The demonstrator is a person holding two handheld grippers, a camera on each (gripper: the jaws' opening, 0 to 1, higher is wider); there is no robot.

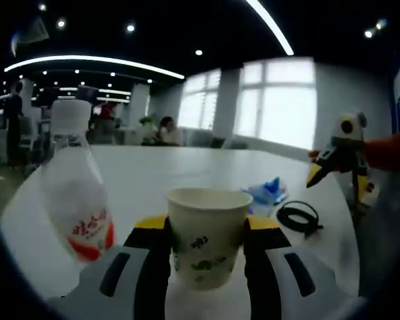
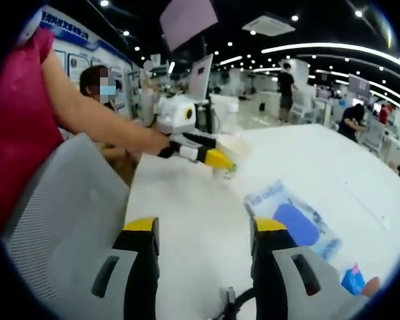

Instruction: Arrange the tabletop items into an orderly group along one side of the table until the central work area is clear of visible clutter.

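**Paper cup sitting between the left jaws**

The left gripper [image 1: 205, 241] is closing its jaws around a paper cup [image 1: 207, 235] standing on the white table [image 1: 187, 170]; the cup's base is hiding behind the jaws. Just beside the cup, a plastic bottle [image 1: 77, 200] is standing upright. Beyond the cup, a blue packet [image 1: 267, 191] and a coiled black cable [image 1: 299, 217] are lying blurred. The right gripper [image 2: 203, 230] is hanging open above the table, its jaws apart around nothing. In its view the cup is mostly hiding behind the left gripper's yellow tips.
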